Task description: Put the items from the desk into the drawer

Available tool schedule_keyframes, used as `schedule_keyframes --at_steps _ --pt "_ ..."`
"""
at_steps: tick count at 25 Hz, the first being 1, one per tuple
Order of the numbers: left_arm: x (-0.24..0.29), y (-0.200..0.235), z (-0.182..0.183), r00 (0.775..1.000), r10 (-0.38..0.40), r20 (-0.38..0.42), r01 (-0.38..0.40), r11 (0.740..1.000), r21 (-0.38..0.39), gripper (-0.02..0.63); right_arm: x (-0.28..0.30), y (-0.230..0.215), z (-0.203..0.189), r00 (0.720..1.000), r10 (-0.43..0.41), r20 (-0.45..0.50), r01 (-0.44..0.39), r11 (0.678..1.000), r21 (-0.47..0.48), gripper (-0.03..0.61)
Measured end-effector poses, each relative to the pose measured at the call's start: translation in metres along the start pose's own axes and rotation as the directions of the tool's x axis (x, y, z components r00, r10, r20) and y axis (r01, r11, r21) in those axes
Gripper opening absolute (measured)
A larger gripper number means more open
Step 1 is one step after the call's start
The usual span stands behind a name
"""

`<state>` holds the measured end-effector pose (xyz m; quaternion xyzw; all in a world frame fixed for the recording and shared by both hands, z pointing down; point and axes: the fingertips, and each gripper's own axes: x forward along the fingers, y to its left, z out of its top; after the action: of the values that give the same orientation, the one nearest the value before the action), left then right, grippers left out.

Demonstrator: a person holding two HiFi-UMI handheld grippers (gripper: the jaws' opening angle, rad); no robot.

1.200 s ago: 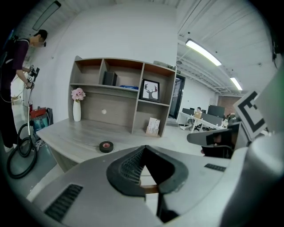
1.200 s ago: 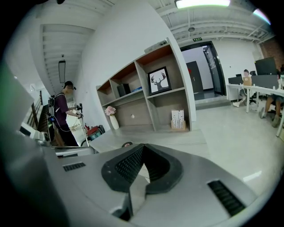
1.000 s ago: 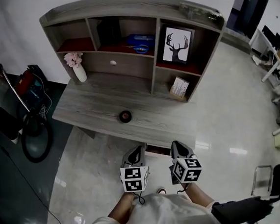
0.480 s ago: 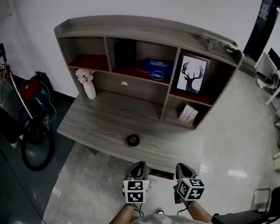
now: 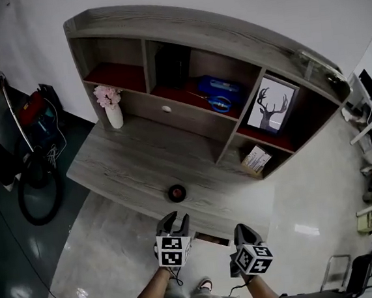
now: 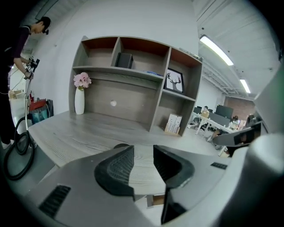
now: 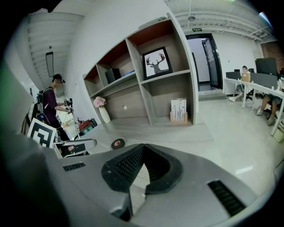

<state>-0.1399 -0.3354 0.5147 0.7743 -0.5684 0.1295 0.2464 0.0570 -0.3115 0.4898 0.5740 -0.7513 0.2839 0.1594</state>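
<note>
Head view: tape (image 5: pixel 176 192) beyond left tongs (image 5: pixel 177 219)

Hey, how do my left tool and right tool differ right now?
The left tool has its jaws apart, having just been opening, with nothing between them; the right tool has its jaws meeting at the tips. In the head view the left tool is nearer the tape roll on the desk; the right tool is further off to the side. Both are empty and point toward the desk.
</note>
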Motion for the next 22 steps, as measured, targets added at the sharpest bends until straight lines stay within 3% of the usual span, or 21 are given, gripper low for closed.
schedule_keyframes --at_steps 13,22 --pt "0.062 0.049 -0.018 0.998 0.032 -0.051 -0.031 0.999 0.01 0.219 0.035 -0.005 -0.016 0.997 -0.047 -0.066 0.048 0.999 0.01 -0.002" --pt "0.097 0.064 -0.046 0.993 0.035 -0.111 -0.023 0.994 0.111 0.281 0.057 -0.007 -0.029 0.994 -0.066 -0.09 0.068 0.997 0.026 -0.002"
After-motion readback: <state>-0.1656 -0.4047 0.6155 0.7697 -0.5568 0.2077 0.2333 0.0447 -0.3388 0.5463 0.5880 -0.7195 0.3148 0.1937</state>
